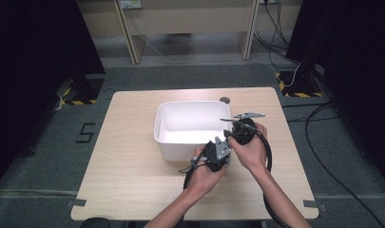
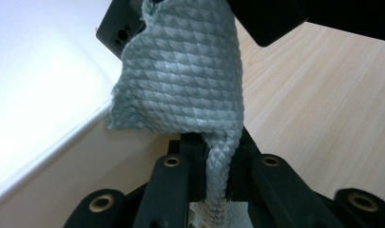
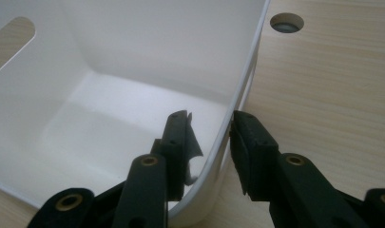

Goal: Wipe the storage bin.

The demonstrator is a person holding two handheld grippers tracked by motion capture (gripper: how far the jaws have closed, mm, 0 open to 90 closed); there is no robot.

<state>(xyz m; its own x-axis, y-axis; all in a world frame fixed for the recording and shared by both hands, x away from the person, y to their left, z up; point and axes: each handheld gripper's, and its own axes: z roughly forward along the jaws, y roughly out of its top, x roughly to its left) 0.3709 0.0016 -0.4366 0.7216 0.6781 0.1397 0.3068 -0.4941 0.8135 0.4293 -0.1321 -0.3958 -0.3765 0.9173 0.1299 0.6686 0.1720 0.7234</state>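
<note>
A grey-green cloth [image 2: 180,71] with a diamond weave stands up from my left gripper [image 2: 214,142], which is shut on its lower strip. The cloth's top reaches the black jaws of my right gripper above it. A white bin [image 1: 158,123] sits mid-table, and both grippers meet at its front right corner: the left gripper [image 1: 217,151] is just outside, the right gripper [image 1: 234,130] at the rim. My right gripper [image 3: 209,121] is open and straddles the bin's wall [image 3: 247,71]. A dark scrap of the cloth [image 3: 194,145] lies against its inner jaw.
The light wooden table [image 1: 133,180] has a round cable hole [image 1: 224,100] behind the bin, also near the right gripper view's top edge as the cable hole [image 3: 286,22]. The bin's inside shows bare white. Cables lie on the floor beyond the table.
</note>
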